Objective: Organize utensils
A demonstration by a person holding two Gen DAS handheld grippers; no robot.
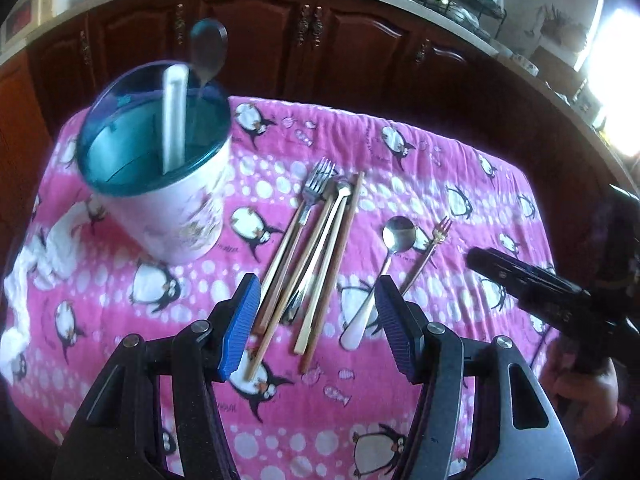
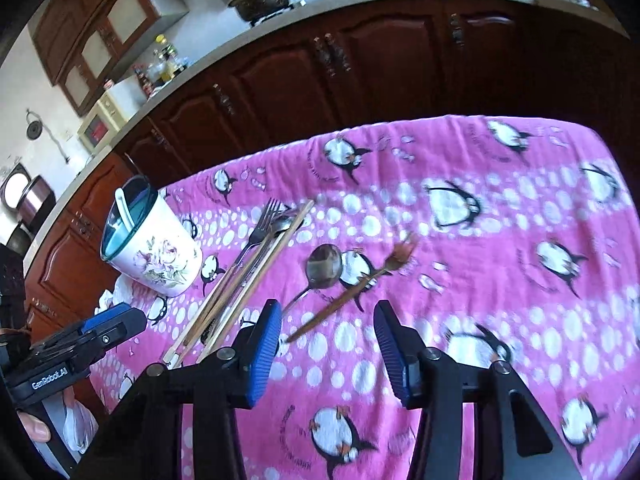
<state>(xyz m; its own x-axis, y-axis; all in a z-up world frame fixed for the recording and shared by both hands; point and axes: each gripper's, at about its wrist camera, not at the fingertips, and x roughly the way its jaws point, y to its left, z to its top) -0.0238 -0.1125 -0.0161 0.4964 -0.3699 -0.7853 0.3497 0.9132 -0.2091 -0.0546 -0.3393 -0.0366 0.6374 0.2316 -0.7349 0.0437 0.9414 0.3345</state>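
Currently, my left gripper hangs above the table with its blue-padded jaws spread wide and nothing between them. Directly ahead of it, on the pink penguin-print cloth, lies a bundle of chopsticks mixed with a steel fork and a steel spoon; their near ends reach the gap between my left jaws. Just right of the bundle lies a white-handled spoon, its handle end close beside the right jaw. Right of that spoon lies a small gold fork.

Ahead and to the left of my left gripper stands the floral utensil cup with a teal rim. A white utensil handle and a large spoon stand upright in it.

My right gripper also hangs above the cloth, jaws wide apart and gripping nothing. The small gold fork lies just ahead of its left jaw, with the white-handled spoon beside it. The cup is far ahead to its left.
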